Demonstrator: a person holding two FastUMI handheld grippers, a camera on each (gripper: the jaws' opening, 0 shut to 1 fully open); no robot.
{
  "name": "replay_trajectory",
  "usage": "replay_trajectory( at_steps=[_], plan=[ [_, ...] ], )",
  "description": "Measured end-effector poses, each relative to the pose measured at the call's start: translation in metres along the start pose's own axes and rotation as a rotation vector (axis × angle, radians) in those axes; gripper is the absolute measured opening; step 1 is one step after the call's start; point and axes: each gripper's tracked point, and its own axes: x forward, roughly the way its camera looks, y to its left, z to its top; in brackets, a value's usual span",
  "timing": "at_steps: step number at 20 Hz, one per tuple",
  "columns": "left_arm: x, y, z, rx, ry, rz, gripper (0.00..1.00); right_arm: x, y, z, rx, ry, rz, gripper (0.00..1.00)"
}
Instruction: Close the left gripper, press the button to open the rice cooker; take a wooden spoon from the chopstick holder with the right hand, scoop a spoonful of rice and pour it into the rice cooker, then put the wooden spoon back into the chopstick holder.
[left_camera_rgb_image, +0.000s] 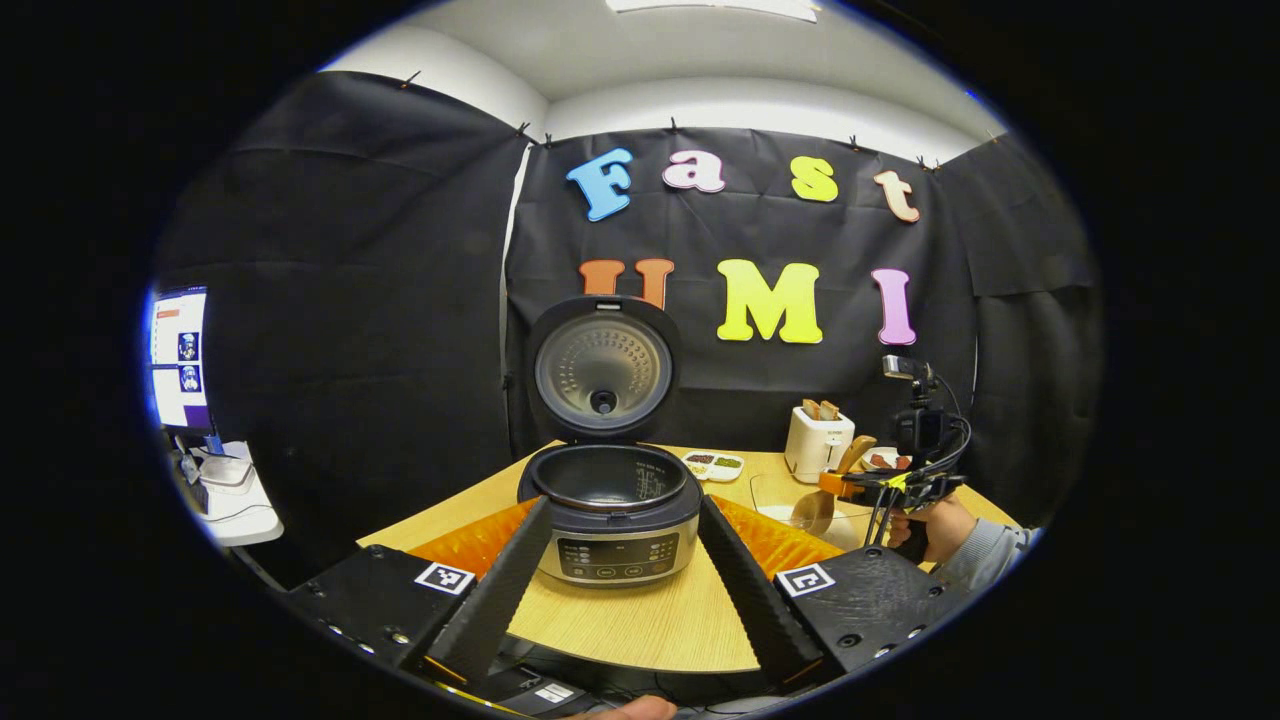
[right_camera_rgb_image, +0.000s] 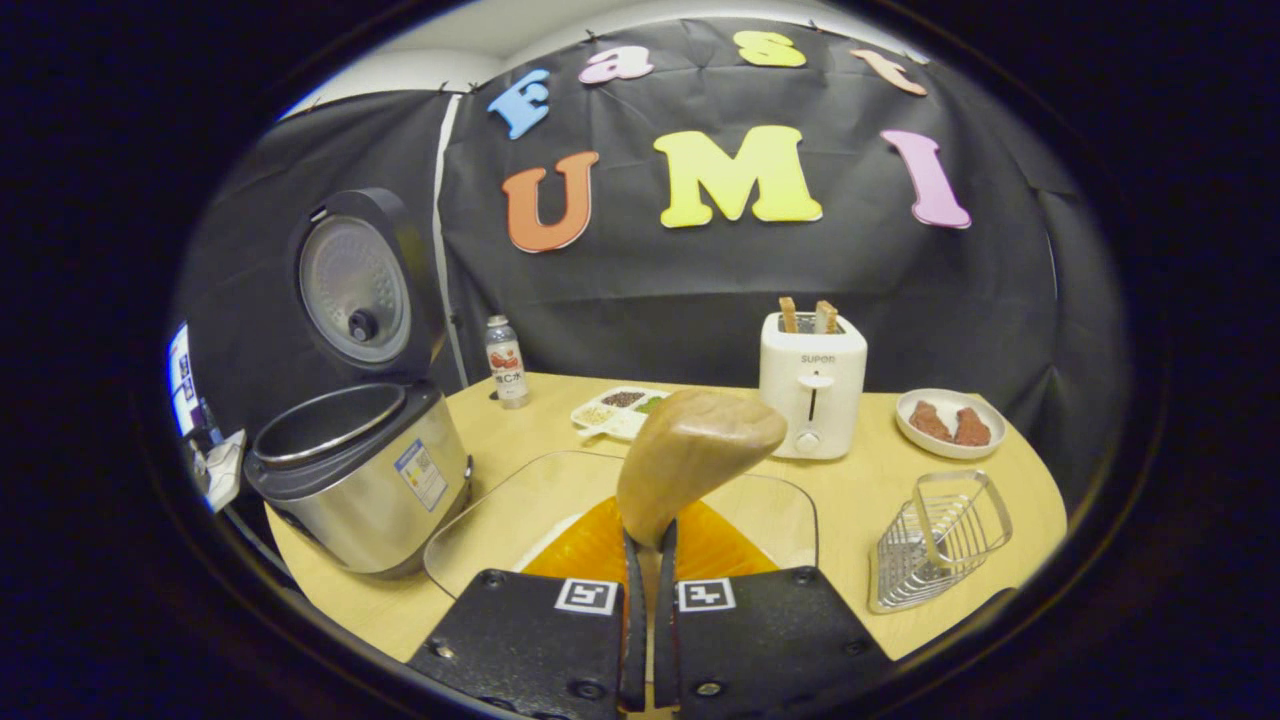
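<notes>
The rice cooker (left_camera_rgb_image: 612, 530) stands straight ahead with its lid (left_camera_rgb_image: 603, 368) swung up and the dark inner pot bare. My left gripper (left_camera_rgb_image: 622, 590) is open in front of it, one finger on each side of the cooker's control panel, holding nothing. My right gripper (right_camera_rgb_image: 648, 560) is shut on the handle of the wooden spoon (right_camera_rgb_image: 692, 448), whose bowl rises above a glass bowl (right_camera_rgb_image: 480, 530); whether rice lies in the spoon is hidden. Off to the right in the left gripper view, the right gripper (left_camera_rgb_image: 850, 487) carries the wooden spoon (left_camera_rgb_image: 853, 455). The wire chopstick holder (right_camera_rgb_image: 935, 540) sits right of it.
A white toaster (right_camera_rgb_image: 812, 385) with two slices stands at the back, a plate of meat (right_camera_rgb_image: 950, 422) to its right. A divided seasoning tray (right_camera_rgb_image: 618, 408) and a water bottle (right_camera_rgb_image: 507, 362) sit near the wall. The cooker (right_camera_rgb_image: 360, 480) is left of the glass bowl. A hand (left_camera_rgb_image: 940, 528) holds the right gripper.
</notes>
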Motion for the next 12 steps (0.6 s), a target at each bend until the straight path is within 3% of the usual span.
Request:
replay_trajectory(
  at_steps=[12],
  plan=[
    [0.003, -0.009, 0.001, 0.017, -0.002, -0.016, 0.94, 0.014, -0.003, -0.014, 0.33, 0.058, 0.105, 0.09]
  ],
)
